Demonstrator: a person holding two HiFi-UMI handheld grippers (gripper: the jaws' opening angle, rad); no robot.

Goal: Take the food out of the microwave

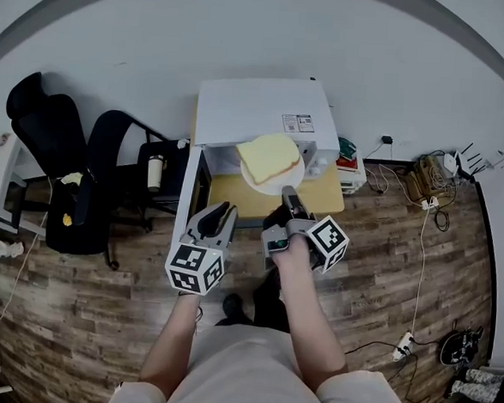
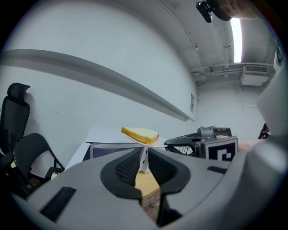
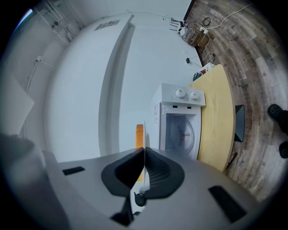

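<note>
Right claw pinching plate rim, toast aboard, hanging just outside microwave, above counter. Cavity looks empty. Left claw slightly spread, empty. Extraction done; set-down left.

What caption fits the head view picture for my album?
The right gripper holds a plate of bread in front of the open microwave.

1. A black office chair stands far left, by the white wall.
2. A white cup stands on a black seat right of it.
3. Tangled cables lie on the wood floor, far right.
</note>
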